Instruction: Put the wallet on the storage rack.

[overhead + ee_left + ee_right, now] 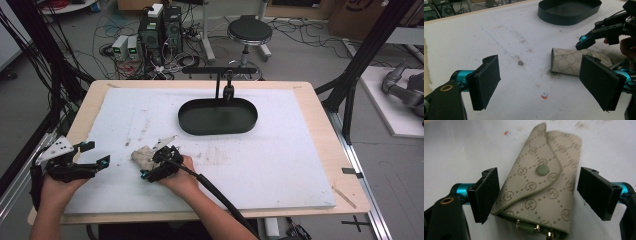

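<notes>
A beige monogram key pouch [541, 187] with a snap button lies flat on the white board [280, 165]. In the right gripper view my right gripper [536, 195] is open and straddles it, the left pad close against its edge and the right pad a little apart. From above, the pouch [140, 155] sits at the front left with the right gripper [151, 163] over it. My left gripper [98, 153] hovers open and empty further left. In the left gripper view its jaws [541, 82] point towards the pouch [566, 62] and the right gripper [596, 31].
A black oval tray [218, 117] stands at the back centre of the board, seen too in the left gripper view [569, 11], with a black stand [223, 82] behind it. The board bears dirt smudges. A stool and cables are on the floor beyond.
</notes>
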### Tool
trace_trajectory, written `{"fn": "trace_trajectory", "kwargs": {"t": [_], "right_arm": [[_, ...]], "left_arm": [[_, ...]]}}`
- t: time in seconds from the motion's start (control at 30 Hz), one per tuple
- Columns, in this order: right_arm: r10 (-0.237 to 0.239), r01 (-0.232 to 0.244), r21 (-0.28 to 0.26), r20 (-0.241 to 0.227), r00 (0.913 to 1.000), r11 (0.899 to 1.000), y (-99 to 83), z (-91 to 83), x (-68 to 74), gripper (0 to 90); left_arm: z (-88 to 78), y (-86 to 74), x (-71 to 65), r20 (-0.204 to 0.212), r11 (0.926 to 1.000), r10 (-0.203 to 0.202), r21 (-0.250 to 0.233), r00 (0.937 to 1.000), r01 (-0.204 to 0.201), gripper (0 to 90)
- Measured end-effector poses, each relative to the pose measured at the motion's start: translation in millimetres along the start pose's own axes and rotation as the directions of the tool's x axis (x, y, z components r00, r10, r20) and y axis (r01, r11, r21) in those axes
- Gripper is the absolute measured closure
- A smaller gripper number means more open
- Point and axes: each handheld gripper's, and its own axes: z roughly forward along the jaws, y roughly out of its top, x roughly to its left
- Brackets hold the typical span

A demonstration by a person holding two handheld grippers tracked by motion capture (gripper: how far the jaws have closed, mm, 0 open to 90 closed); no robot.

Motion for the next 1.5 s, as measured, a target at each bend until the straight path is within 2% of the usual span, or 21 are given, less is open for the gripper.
{"fn": "trace_trajectory", "kwargs": {"t": [0.1,0.23,0.27,0.3,0.37,0.63,0.87,1.03,1.07,1.13,1.2,1.23,1.3,1.33,1.37,1.5], "right_arm": [[-0.034,0.033,0.017,0.029,0.999,0.999,0.6,1.8,4.3,18.5],[-0.033,0.032,0.026,0.036,0.9988,0.999,0.7,1.8,5.6,20.4],[-0.044,0.043,0.021,0.047,0.9979,0.999,0.6,2.0,5.8,23.2],[-0.044,0.043,0.021,0.047,0.9979,0.999,0.6,2.0,5.8,23.2],[-0.023,0.022,0.032,0.025,0.9994,0.999,0.0,0.8,4.1,31.6],[-0.027,0.026,0.026,0.009,0.9996,0.999,-0.4,-2.1,0.6,37.9],[-0.062,0.061,0.039,0.047,0.9969,0.997,1.1,-9.7,-1.9,41.2],[-0.044,0.044,0.009,0.058,0.9974,0.999,2.0,-25.7,-14.1,41.1],[-0.052,0.052,-0.004,0.074,0.9959,0.999,3.7,-36.9,-20.2,40.9],[-0.056,0.058,-0.015,0.088,0.9945,0.998,4.4,-47.0,-26.8,40.7],[-0.046,0.05,-0.033,0.098,0.9941,0.998,4.0,-59.9,-37.4,40.7],[-0.046,0.05,-0.033,0.098,0.9941,0.998,4.0,-59.9,-37.4,40.7],[-0.03,0.036,-0.046,0.118,0.9926,0.998,2.9,-76.7,-51.2,40.5],[-0.03,0.036,-0.046,0.118,0.9926,0.998,2.9,-76.7,-51.2,40.5],[-0.021,0.028,-0.049,0.137,0.9904,0.998,2.7,-87.4,-59.0,40.3],[-0.009,0.019,-0.056,0.168,0.9858,0.998,3.8,-105.4,-74.3,40.2]], "left_arm": [[0.1,0.0,0.3,-0.001,1.0,-0.009,0.003,1.0,0.009,17.2],[0.2,0.2,0.3,0.003,0.9999,-0.01,-0.001,0.9999,0.01,17.2],[0.1,0.2,0.3,0.005,1.0,-0.009,0.0,0.9999,0.009,17.2],[0.1,0.2,0.3,0.005,1.0,-0.009,0.0,0.9999,0.009,17.2],[0.0,0.0,-0.1,0.004,1.0,-0.008,0.0,1.0,0.008,17.2],[-0.4,-0.8,1.0,0.001,1.0,-0.009,-0.001,1.0,0.009,17.2],[0.4,-1.4,1.7,0.004,0.9999,-0.012,0.001,0.9999,0.012,17.2],[1.2,-2.4,2.4,0.002,0.9999,-0.016,0.004,0.9999,0.016,17.2],[1.8,-2.6,2.3,0.003,0.9999,-0.014,0.007,0.9999,0.014,17.2],[2.7,-2.6,1.8,0.004,0.9999,-0.013,0.01,0.9999,0.013,17.2],[3.8,-2.5,1.1,0.007,0.9999,-0.012,0.012,0.9999,0.012,17.2],[3.8,-2.5,1.1,0.007,0.9999,-0.012,0.012,0.9999,0.012,17.2],[5.0,-2.5,0.5,0.008,0.9998,-0.011,0.016,0.9999,0.011,17.2],[5.9,-2.5,0.1,0.008,0.9998,-0.012,0.017,0.9999,0.012,17.2],[6.8,-2.3,0.1,0.01,0.9998,-0.008,0.018,0.9999,0.008,17.2],[11.8,-0.3,-1.1,0.021,0.9998,-0.007,0.02,0.9998,0.007,17.1]]}}
